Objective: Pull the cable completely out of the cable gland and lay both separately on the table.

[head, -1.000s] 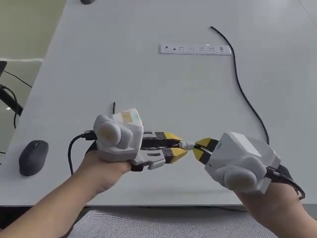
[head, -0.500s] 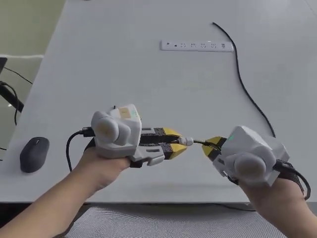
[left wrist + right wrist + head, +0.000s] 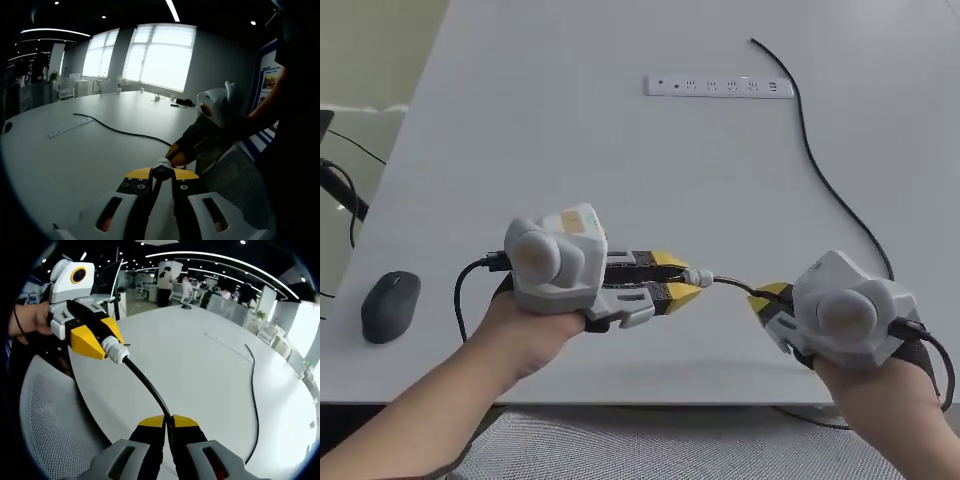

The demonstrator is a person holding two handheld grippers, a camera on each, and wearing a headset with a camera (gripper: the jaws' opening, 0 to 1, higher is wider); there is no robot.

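Jaws of the left gripper (image 3: 161, 176) clamp the small white plastic cable gland (image 3: 115, 350) at their tips; jaws of the right gripper (image 3: 168, 421) pinch the thin black cable (image 3: 149, 386) emerging from it.

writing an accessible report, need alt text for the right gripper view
The right gripper is shut on a thin black cable that leads up to a small white plastic cable gland clamped in the yellow-tipped left gripper, above a white table.
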